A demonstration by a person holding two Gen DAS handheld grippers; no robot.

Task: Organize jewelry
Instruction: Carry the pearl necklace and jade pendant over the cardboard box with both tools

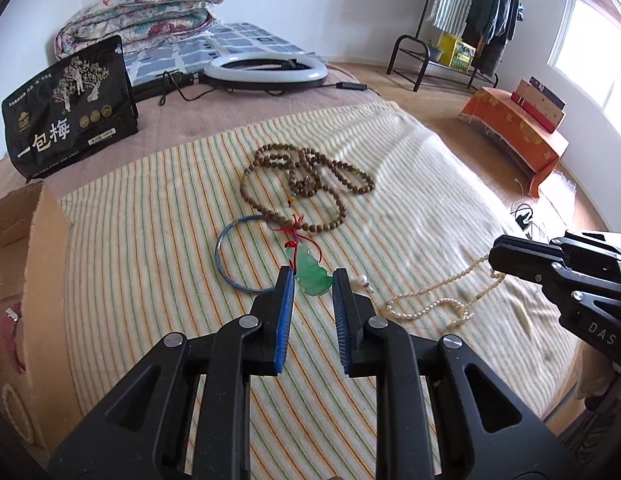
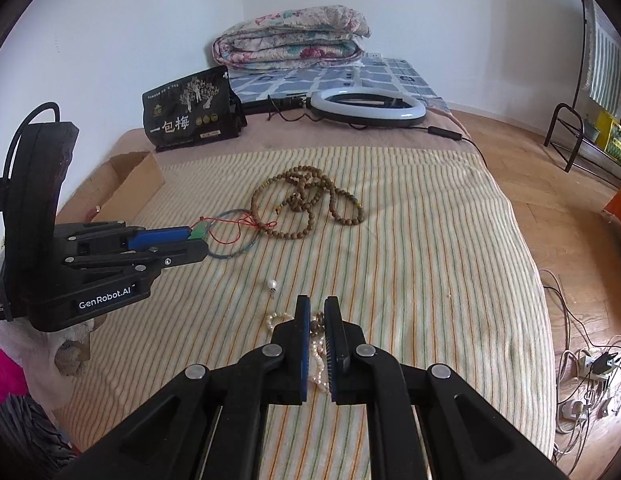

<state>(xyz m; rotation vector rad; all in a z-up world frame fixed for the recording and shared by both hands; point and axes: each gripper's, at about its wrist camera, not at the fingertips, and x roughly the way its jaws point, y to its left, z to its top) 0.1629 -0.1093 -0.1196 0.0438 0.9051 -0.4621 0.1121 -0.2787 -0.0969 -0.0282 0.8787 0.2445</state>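
A green jade pendant (image 1: 312, 276) on a red cord lies on the striped blanket, between the tips of my left gripper (image 1: 313, 280), whose jaws stand around it without closing on it. In the right wrist view the pendant (image 2: 197, 233) shows at the left gripper's tip. A blue bangle (image 1: 230, 258) and a brown bead necklace (image 1: 306, 184) lie beyond. My right gripper (image 2: 317, 312) is nearly closed on a pearl necklace (image 2: 316, 364), which trails across the blanket (image 1: 438, 300). A single pearl earring (image 2: 272, 284) lies loose.
An open cardboard box (image 1: 26, 240) stands at the left, with a pearl bracelet (image 1: 14, 412) inside. A black snack bag (image 1: 68, 104), a ring light (image 1: 266, 70) and folded quilts (image 1: 142, 12) sit further back. The bed's edge drops to wooden floor on the right.
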